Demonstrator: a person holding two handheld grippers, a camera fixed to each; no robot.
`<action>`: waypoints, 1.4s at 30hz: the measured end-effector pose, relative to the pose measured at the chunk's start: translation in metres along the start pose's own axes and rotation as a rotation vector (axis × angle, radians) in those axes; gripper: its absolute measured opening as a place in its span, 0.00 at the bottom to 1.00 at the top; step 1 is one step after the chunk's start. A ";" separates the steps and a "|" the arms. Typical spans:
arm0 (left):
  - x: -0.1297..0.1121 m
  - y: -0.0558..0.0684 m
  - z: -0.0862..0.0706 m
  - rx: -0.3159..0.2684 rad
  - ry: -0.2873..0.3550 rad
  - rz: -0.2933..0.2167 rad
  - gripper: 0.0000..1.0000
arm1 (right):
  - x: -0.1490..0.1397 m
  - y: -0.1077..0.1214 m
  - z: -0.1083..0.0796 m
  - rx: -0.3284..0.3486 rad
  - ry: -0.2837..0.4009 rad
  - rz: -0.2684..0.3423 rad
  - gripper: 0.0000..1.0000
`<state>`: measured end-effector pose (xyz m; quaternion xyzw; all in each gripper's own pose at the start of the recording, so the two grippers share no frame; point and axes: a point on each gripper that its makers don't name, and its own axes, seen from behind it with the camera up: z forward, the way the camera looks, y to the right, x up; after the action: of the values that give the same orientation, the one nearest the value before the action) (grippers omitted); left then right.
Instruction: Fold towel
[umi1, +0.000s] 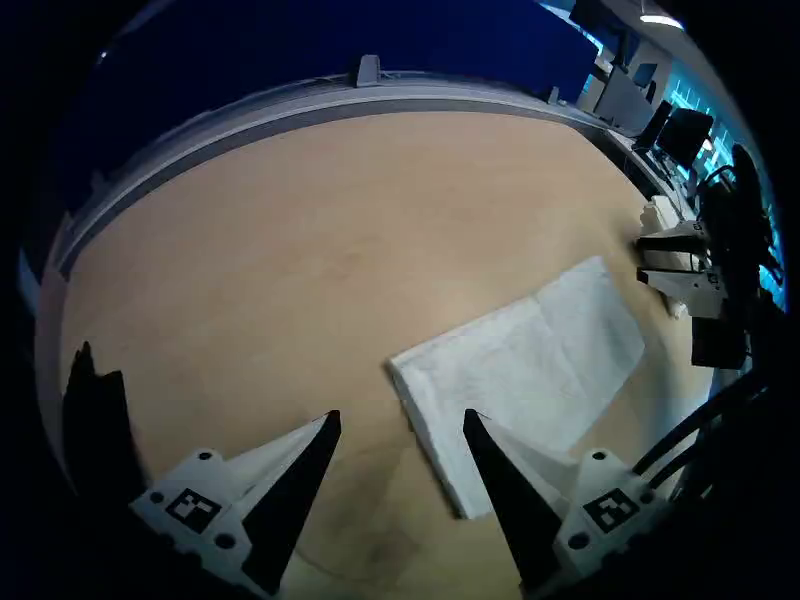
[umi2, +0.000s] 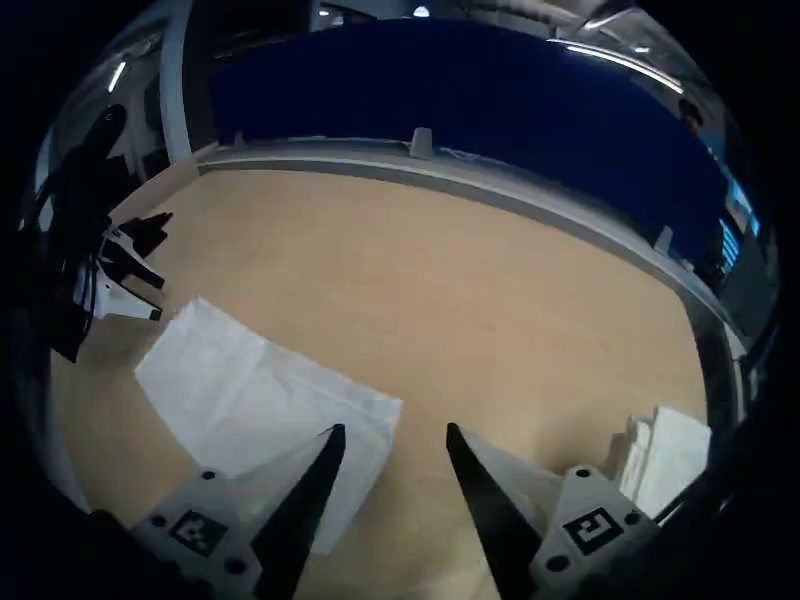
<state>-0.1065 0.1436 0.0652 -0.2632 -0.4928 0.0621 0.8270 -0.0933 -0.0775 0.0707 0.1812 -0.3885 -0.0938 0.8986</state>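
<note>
Left gripper (umi1: 401, 414): my jaws are wide apart and hold nothing. Bare table (umi1: 300, 250) shows in the gap between them.

Right gripper (umi2: 394, 428): same, jaws wide with nothing gripped and light wood between them.

Towel (umi1: 530, 370): white, lies flat on the table and already folded over, with layered edges showing along its near side. It sits between my two grippers.
- Left gripper view: the towel is right of centre. My right-hand finger (umi1: 500, 480) overlaps its near corner. I can't tell whether it touches or hovers.
- Right gripper view: the towel (umi2: 260, 410) is left of centre. My left-hand finger (umi2: 300, 500) overlaps its near edge, and contact is just as unclear.

Cross-check:
- In the left gripper view the right gripper (umi1: 690, 265) sits just past the towel's far end, fingers parted.
- In the right gripper view the left gripper (umi2: 125, 265) sits beyond the towel's far corner at the left.

Other things:
- A white cloth stack (umi2: 665, 455) on the table at the right of the right gripper view, well apart from the towel.
- A grey rail (umi1: 370, 95) along the table's far edge, with a dark blue partition (umi2: 450, 90) behind it.
- Monitors (umi1: 685, 135) off to the upper right in the left gripper view.
</note>
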 end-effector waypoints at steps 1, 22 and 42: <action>0.000 0.000 -0.001 -0.001 0.001 -0.001 0.91 | 0.000 0.000 -0.001 -0.001 0.004 0.000 0.95; -0.037 0.014 -0.023 0.005 0.017 -0.041 0.91 | -0.034 -0.025 -0.028 0.031 -0.016 -0.014 1.00; -0.080 0.011 -0.056 0.079 0.057 -0.172 0.91 | -0.062 -0.044 -0.037 0.109 -0.053 -0.084 1.00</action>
<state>-0.0979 0.1028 -0.0239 -0.1888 -0.4870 0.0029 0.8527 -0.1101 -0.0897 -0.0118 0.2433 -0.4086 -0.1147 0.8722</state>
